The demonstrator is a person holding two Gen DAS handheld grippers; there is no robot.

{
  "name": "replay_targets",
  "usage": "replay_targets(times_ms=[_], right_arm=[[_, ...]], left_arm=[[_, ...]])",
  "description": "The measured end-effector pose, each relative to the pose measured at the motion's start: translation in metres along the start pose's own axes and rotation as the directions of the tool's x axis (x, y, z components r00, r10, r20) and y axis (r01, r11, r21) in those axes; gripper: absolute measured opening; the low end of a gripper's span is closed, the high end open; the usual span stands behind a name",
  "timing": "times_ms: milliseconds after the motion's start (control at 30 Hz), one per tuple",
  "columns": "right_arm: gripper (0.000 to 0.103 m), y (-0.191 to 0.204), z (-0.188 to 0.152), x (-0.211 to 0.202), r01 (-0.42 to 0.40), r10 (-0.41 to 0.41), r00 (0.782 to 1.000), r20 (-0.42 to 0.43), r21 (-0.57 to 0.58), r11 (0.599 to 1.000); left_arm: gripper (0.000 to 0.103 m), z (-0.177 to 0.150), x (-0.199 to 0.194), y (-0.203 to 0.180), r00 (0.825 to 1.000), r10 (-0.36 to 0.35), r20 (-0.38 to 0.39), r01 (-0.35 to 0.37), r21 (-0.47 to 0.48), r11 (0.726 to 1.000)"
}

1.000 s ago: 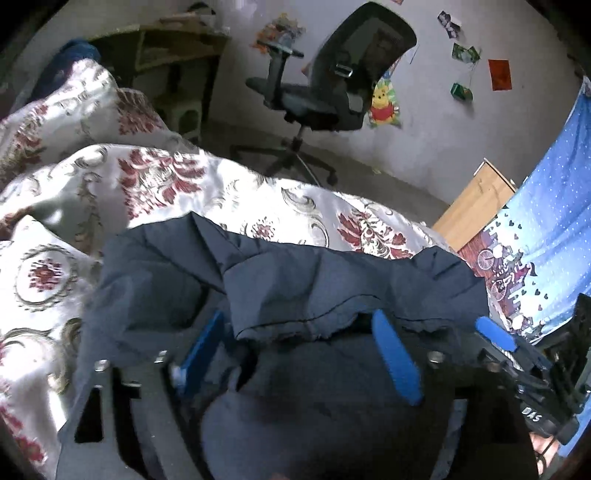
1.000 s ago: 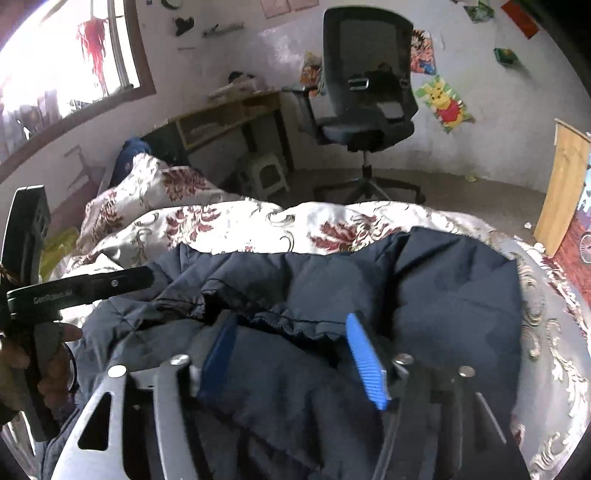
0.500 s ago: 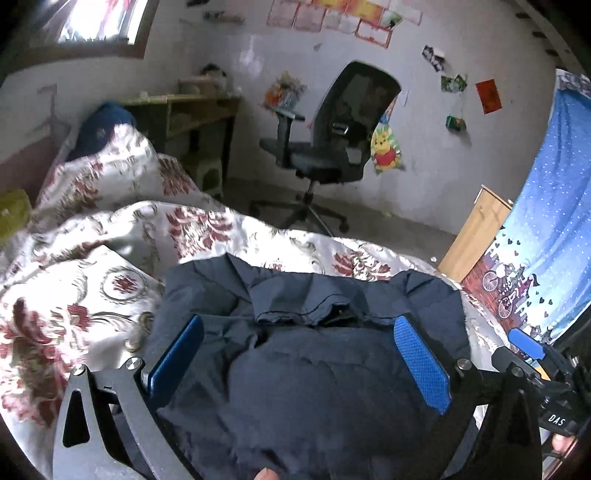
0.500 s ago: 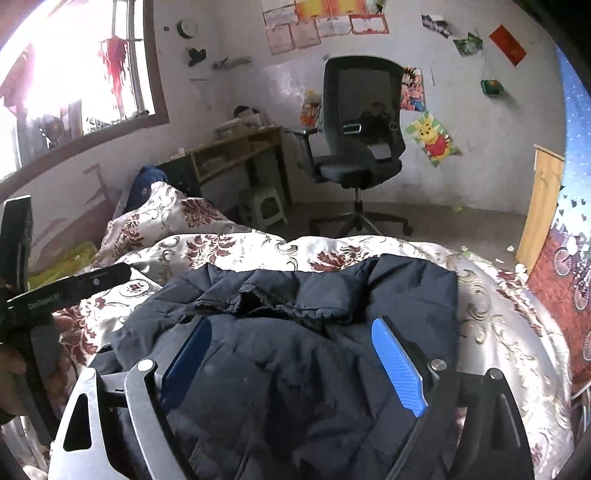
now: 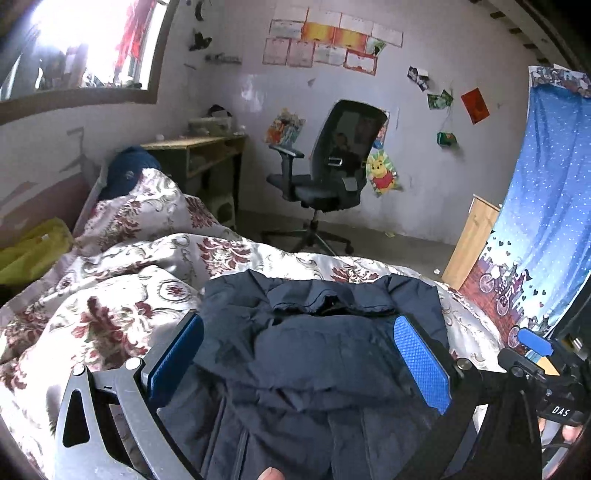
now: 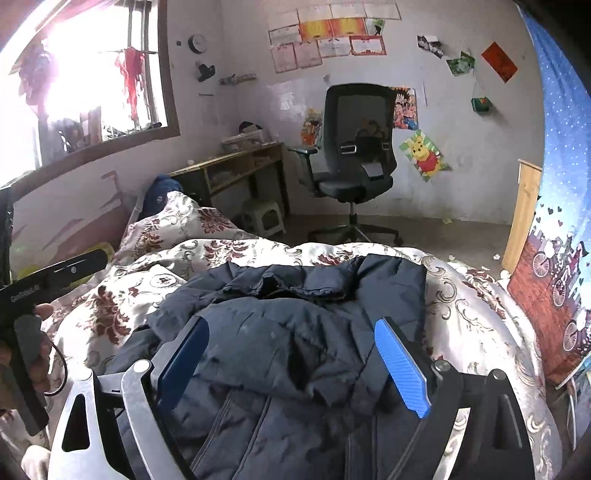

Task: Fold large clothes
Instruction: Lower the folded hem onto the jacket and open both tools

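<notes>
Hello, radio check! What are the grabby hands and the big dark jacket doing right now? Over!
Left gripper open, right gripper just opened, both empty. Dark jacket folded over on the floral bedspread, released. Nothing in the way.

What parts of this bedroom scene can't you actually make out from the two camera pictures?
- Near end of the dark jacket: cut off by the bottom edge and the left tongs frame, left view.
- Same in the right view, behind the right tongs.
- Papers on the wall: too small to read.
- Outside the window: washed out by glare.
- Bedspread under the jacket: covered.
</notes>
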State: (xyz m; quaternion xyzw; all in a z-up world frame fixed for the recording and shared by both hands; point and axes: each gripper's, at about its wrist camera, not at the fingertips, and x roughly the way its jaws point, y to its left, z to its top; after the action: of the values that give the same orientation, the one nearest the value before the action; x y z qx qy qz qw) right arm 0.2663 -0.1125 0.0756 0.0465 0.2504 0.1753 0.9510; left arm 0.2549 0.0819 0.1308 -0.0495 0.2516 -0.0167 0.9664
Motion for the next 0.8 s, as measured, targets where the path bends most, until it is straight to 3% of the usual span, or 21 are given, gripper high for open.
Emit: replay_targets(times_ms=[367,600,800], right_arm=[[0.093,0.021,-0.029,-0.062,0.003,-0.002,1.000,0.029,-0.033,0.999],[0.100,0.030,-0.050,-0.093,0.020,-0.019,0.999,0.038,-0.051,0.999],[0.103,0.036,-0.075,-0.107,0.035,-0.034,0.999,0.010,-0.081,0.996]], left_arm=[[0.101,-0.033,-0.068,0.003,0.998,0.060,0.018,-0.060,0.015,0.998],[0.101,-0.058,-0.101,0.001,0.998,0.047,0.033,-0.049,0.048,0.998],[0.101,-0.086,-0.121,-0.006,1.000,0.024,0.008,-0.025,0.131,0.991]])
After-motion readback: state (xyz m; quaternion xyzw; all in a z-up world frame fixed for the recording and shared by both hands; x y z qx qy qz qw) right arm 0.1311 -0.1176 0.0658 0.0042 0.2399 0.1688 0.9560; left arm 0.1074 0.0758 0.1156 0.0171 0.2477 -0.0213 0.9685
